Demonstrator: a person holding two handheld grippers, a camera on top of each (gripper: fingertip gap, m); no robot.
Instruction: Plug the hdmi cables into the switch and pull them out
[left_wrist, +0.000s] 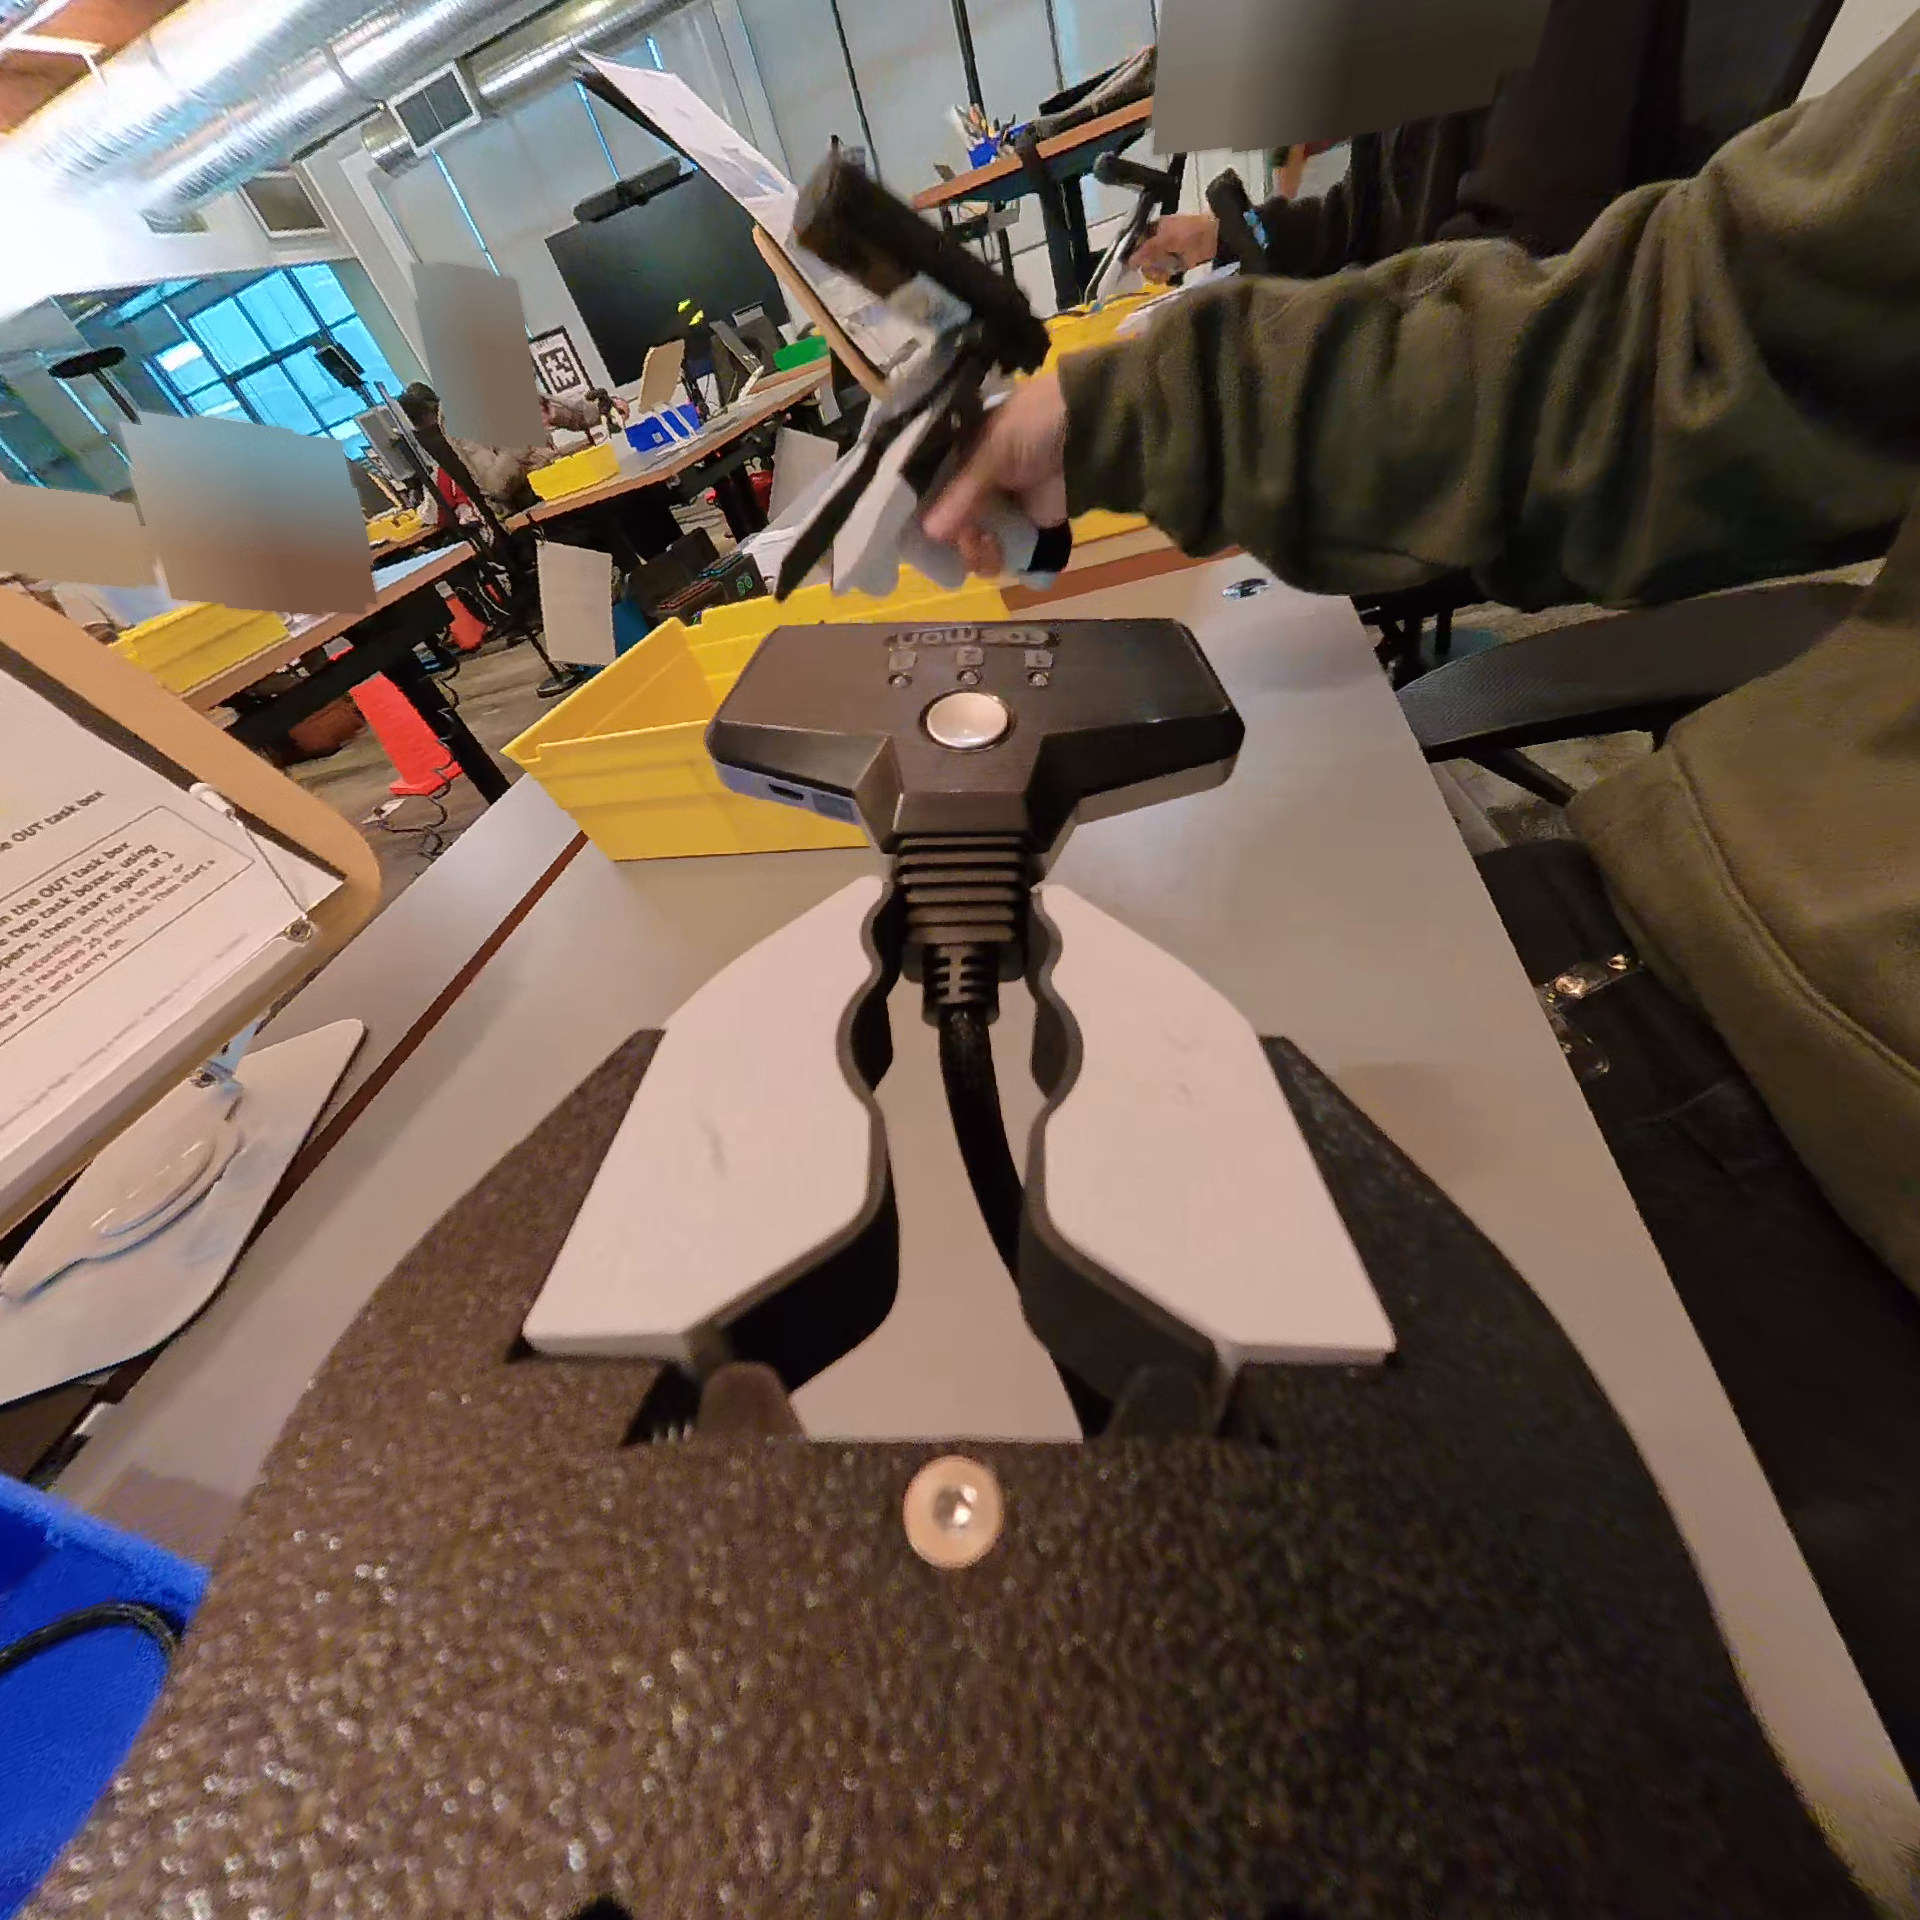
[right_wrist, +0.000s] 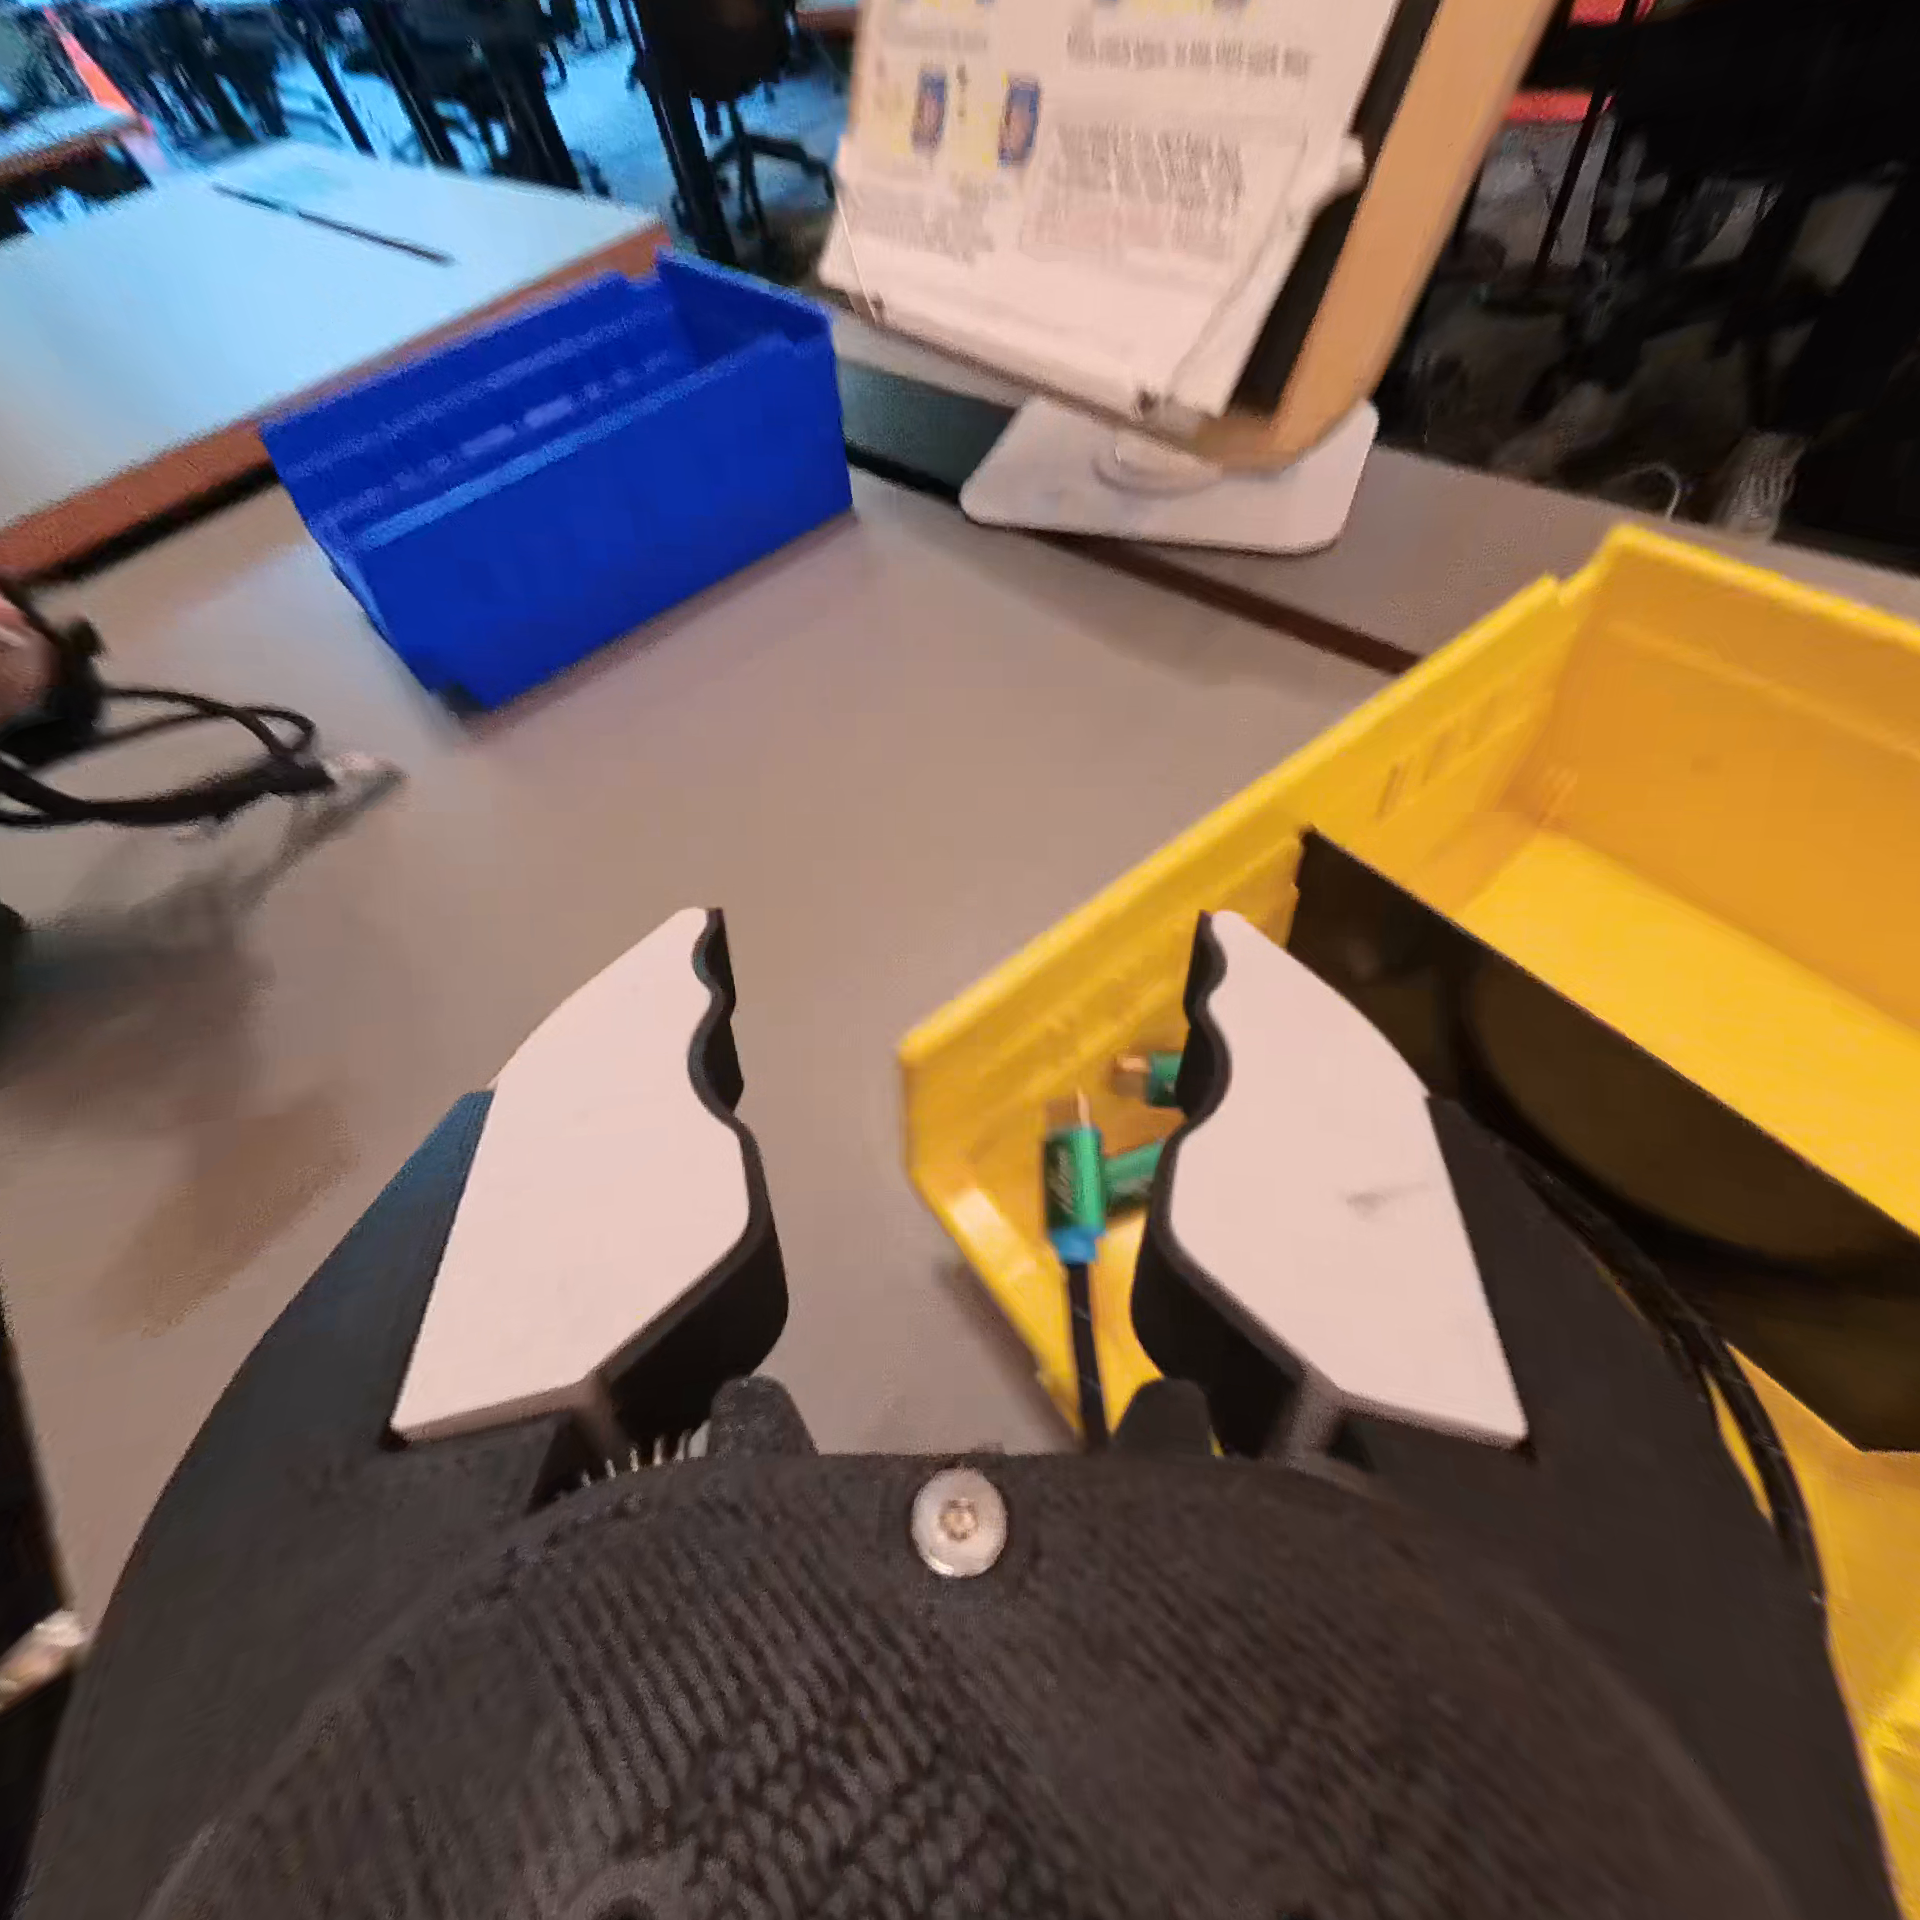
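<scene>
Grey table (left_wrist: 1299, 935), yellow bin (right_wrist: 1403, 790) on it and a blue bin (right_wrist: 582, 488) further off. HDMI switch (left_wrist: 966, 707) sits flat on the table, right beside the yellow bin. Left gripper (left_wrist: 961, 935) pinches the ribbed strain relief of the switch's own black lead (left_wrist: 982, 1101), pinning the box. Right gripper (right_wrist: 961, 997) is spread wide, empty, hovering over the bin's near corner. Green-ended cable plugs (right_wrist: 1081, 1174) lie in that corner. Likely step: fetch a cable. Best to come down on one plug body squarely, grip behind the metal tip, keep the left hold firm so the switch cannot slide
</scene>
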